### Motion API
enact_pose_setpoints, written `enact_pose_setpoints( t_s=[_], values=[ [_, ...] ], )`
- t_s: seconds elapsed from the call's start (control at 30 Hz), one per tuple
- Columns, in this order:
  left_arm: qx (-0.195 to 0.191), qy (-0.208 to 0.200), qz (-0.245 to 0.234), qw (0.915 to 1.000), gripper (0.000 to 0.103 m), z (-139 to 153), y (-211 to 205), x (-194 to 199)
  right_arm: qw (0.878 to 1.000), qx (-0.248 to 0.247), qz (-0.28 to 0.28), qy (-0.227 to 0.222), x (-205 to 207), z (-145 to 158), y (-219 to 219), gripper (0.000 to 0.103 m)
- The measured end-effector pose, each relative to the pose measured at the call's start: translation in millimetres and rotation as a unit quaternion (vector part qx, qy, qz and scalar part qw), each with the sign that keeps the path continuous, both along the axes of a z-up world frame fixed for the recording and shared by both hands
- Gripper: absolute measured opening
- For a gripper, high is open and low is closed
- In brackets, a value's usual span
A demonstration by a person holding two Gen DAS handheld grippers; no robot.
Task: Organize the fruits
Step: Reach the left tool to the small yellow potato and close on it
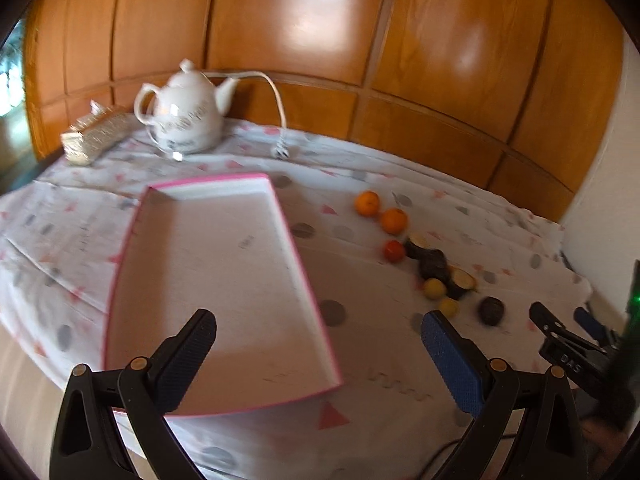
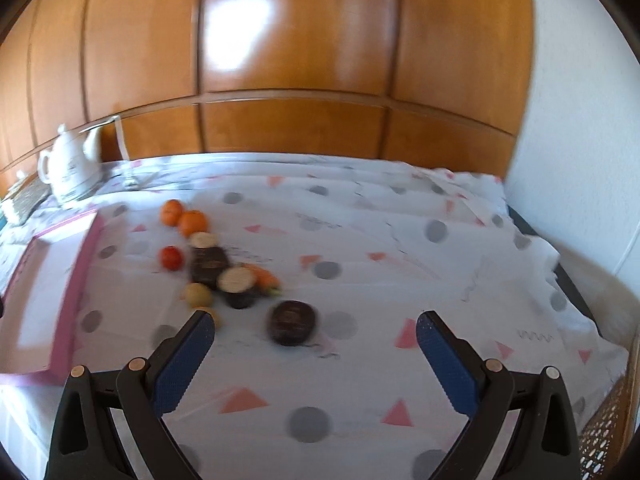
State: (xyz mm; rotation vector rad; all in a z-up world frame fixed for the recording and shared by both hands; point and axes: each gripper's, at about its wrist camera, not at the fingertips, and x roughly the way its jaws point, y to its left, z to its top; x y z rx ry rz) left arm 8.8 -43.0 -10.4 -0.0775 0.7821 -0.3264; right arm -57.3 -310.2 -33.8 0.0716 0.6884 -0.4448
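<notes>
I read both grippers as released, jaws wide apart and holding nothing: left gripper [image 1: 318, 336], right gripper [image 2: 314, 338]. Only the left view shows the whole pink-edged cardboard tray [image 1: 132, 240], shallow, rectangular, bare inside. The right view alone reveals a carrot [image 2: 264, 276] behind the fruit cluster mid-desk: two round oranges [image 2: 184, 218], a red tomato [image 2: 172, 258], a dark avocado [image 2: 292, 322]. Glossy white teapot [image 1: 188, 116] stands at the far left corner.

We can read only "DAS", in pale letters on the black body of the right gripper [image 1: 560, 326], off to the right of our left tongs. The teapot [image 1: 188, 114] beyond them bears dark lettering, too blurred for us to read.
</notes>
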Motion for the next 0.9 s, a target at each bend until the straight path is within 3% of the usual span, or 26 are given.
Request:
enact_pose_setpoints(
  t_s=[0.23, 0.47, 0.57, 0.67, 0.77, 0.83, 0.9],
  values=[
    [0.039, 0.008, -0.053, 0.9978, 0.103, 0.0, -42.1, 14.1, 0.999, 0.019, -0.044, 0.007, -10.9, -4.3, -43.7, 0.102],
    [0.054, 0.057, -0.13, 0.9884, 0.103, -16.5, -98.1, 31.1, 0.997, 0.055, -0.052, 0.008, -16.3, -13.3, -64.5, 0.103],
    [0.061, 0.08, -0.137, 0.9855, 0.103, -29.5, -114.6, 38.7, 0.997, 0.064, -0.045, 0.009, -17.8, -17.2, -64.8, 0.102],
    [0.075, 0.063, -0.145, 0.9845, 0.103, -36.3, -132.6, 42.7, 0.997, 0.066, -0.045, 0.005, -19.6, -18.6, -68.6, 0.102],
    [0.106, 0.082, -0.153, 0.979, 0.103, -44.6, -154.3, 48.6, 0.996, 0.081, -0.045, 0.001, -18.9, -18.8, -74.6, 0.102],
    [0.118, 0.074, -0.155, 0.978, 0.102, -47.6, -164.7, 50.1, 0.995, 0.085, -0.043, 0.001, -17.5, -19.2, -77.2, 0.101],
    [0.119, 0.078, -0.147, 0.9789, 0.095, -52.3, -171.1, 53.6, 0.995, 0.088, -0.037, -0.001, -17.2, -19.7, -78.2, 0.101]
  ],
)
